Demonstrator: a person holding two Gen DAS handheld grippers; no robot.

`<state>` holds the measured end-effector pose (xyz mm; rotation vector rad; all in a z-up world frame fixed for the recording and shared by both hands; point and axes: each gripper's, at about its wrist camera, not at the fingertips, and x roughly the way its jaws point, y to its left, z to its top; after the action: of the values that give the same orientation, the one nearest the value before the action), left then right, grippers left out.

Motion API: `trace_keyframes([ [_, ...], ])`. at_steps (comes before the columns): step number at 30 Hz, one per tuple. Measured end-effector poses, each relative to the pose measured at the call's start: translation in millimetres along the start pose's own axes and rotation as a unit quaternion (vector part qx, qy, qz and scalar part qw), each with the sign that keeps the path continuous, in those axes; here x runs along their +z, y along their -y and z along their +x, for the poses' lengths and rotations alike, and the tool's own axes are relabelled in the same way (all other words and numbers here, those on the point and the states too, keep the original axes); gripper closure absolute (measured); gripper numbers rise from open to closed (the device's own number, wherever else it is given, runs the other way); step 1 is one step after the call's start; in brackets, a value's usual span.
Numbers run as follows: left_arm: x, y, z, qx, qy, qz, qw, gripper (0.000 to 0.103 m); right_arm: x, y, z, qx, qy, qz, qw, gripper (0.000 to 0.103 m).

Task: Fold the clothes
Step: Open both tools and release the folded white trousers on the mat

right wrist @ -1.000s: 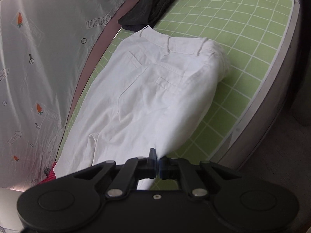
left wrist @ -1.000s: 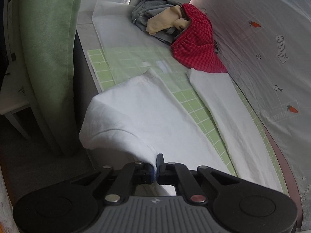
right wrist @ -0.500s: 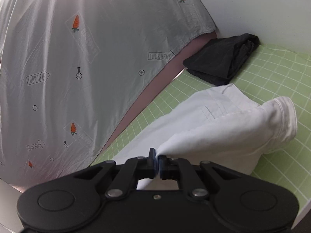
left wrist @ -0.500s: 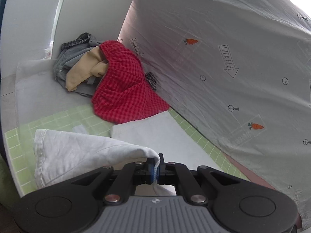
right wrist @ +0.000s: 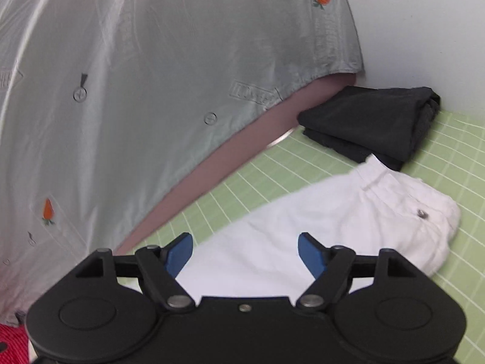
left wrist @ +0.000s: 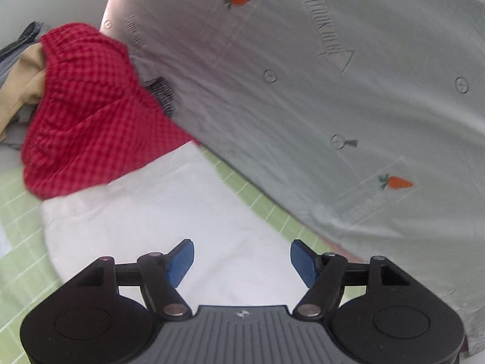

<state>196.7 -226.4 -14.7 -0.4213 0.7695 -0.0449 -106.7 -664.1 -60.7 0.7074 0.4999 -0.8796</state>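
The left tongs (left wrist: 242, 262) stand wide apart, their blue pads (left wrist: 181, 261) holding nothing, poised just above the white cotton trousers (left wrist: 169, 227) that lie flat on the green grid-patterned mat (left wrist: 18, 233) covering the bench. The right tongs (right wrist: 245, 255) are likewise spread wide and empty, hovering over the same white trousers (right wrist: 303, 233) nearer the waistband, where a small metal button (right wrist: 420, 213) shows on the folded-over top edge.

Beyond the trouser leg in the left view, a red checked garment (left wrist: 91, 115) lies crumpled with its lower edge overlapping the white cloth; behind it sit a tan garment (left wrist: 21, 79) and a grey one (left wrist: 18, 39) in a loose heap. In the right view a folded black garment (right wrist: 372, 121) rests on the mat just past the waistband, touching or almost touching it. A pale grey sheet printed with orange carrots (right wrist: 151, 75) hangs along the far side of the bench in both views.
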Motion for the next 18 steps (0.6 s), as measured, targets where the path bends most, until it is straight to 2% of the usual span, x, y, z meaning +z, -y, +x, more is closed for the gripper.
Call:
trace_keyframes([
  [1,-9.1,-15.1,1.5,0.020,-0.013,-0.001,0.9997,0.032,-13.5,7.3,-1.7,-0.023,-0.010,0.005,1.000,0.026],
  [4,-23.5,-49.0,11.1,0.048,-0.043,-0.028,0.9975,0.032,-39.0,30.5,1.0,-0.050,-0.038,0.078,0.995,0.025],
  [6,-33.2,-71.6,17.5,0.067,-0.064,-0.046,0.9946,0.032,-46.7,39.1,7.6,-0.054,-0.048,0.114,0.991,0.025],
  [9,-45.8,-102.3,27.0,0.091,-0.091,-0.070,0.9891,0.032,-49.9,45.5,19.9,-0.039,-0.047,0.159,0.985,0.020],
  [13,-41.9,-97.0,42.3,0.078,-0.093,-0.072,0.9900,0.032,-52.6,46.9,36.2,-0.036,-0.050,0.211,0.976,0.017],
  [16,-41.1,-91.9,48.1,0.078,-0.089,-0.089,0.9889,0.034,-54.2,41.9,47.4,-0.045,-0.069,0.209,0.974,0.017],
  [17,-40.4,-91.8,50.8,0.084,-0.089,-0.102,0.9873,0.037,-54.5,40.3,50.7,-0.048,-0.077,0.204,0.975,0.017],
  [18,-40.2,-92.2,52.1,0.091,-0.089,-0.109,0.9858,0.049,-54.8,39.0,53.5,-0.049,-0.084,0.199,0.975,0.018],
])
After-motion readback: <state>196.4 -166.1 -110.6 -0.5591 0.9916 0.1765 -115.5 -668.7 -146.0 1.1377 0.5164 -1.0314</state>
